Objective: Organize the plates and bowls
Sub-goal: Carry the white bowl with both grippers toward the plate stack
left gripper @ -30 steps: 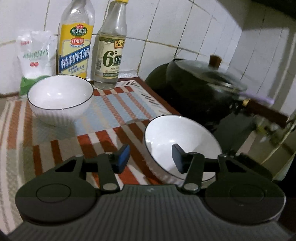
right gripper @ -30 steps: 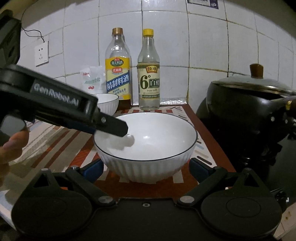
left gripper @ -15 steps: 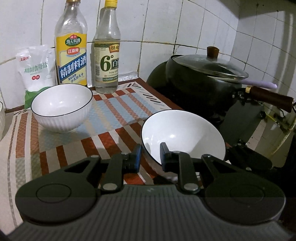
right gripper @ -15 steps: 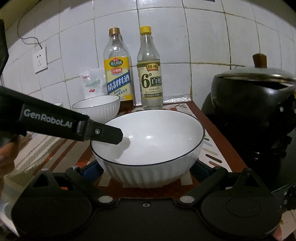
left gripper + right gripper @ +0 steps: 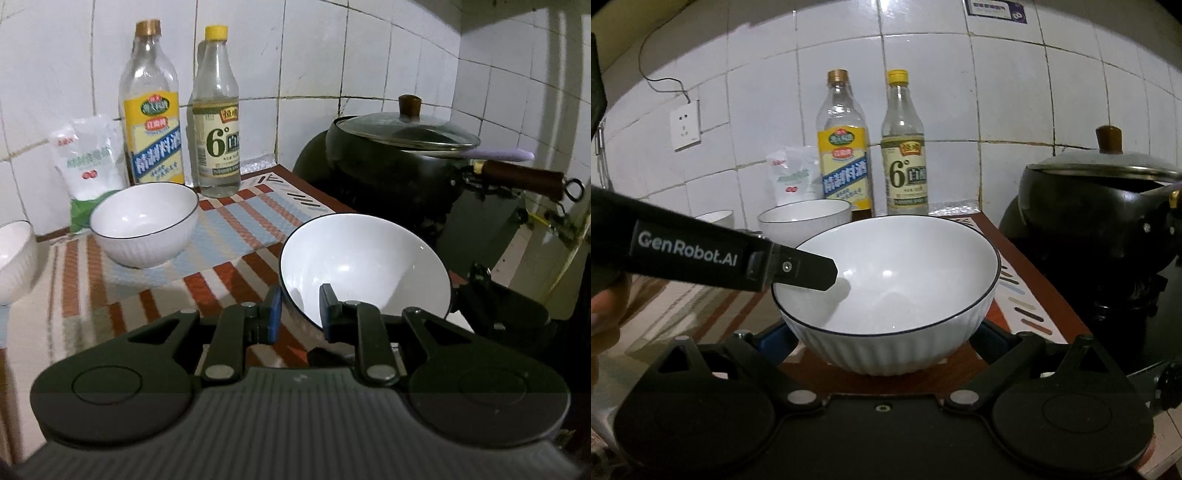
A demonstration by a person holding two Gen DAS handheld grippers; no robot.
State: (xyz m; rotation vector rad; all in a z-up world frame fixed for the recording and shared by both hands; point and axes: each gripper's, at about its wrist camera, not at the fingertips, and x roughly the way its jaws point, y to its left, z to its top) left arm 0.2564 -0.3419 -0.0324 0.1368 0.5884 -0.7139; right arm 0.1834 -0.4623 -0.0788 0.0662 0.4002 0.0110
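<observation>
A large white bowl with a dark rim (image 5: 365, 266) is tilted and lifted off the striped mat; my left gripper (image 5: 298, 310) is shut on its near rim, one finger inside and one outside. The same bowl (image 5: 886, 288) fills the right wrist view, with the left gripper's finger (image 5: 801, 271) over its left rim. My right gripper (image 5: 882, 339) is open, its fingers on either side of the bowl's base, not pinching it. A second white bowl (image 5: 144, 221) sits on the mat at the back left. A third bowl (image 5: 14, 258) shows at the left edge.
Two bottles (image 5: 153, 110) (image 5: 217, 110) and a white bag (image 5: 86, 158) stand against the tiled wall. A black lidded wok (image 5: 402, 162) with a wooden handle sits close on the right. The striped mat (image 5: 229, 236) covers the counter.
My left gripper has closed on the large bowl's rim and lifted and tilted the bowl. The right gripper has stayed open around the bowl.
</observation>
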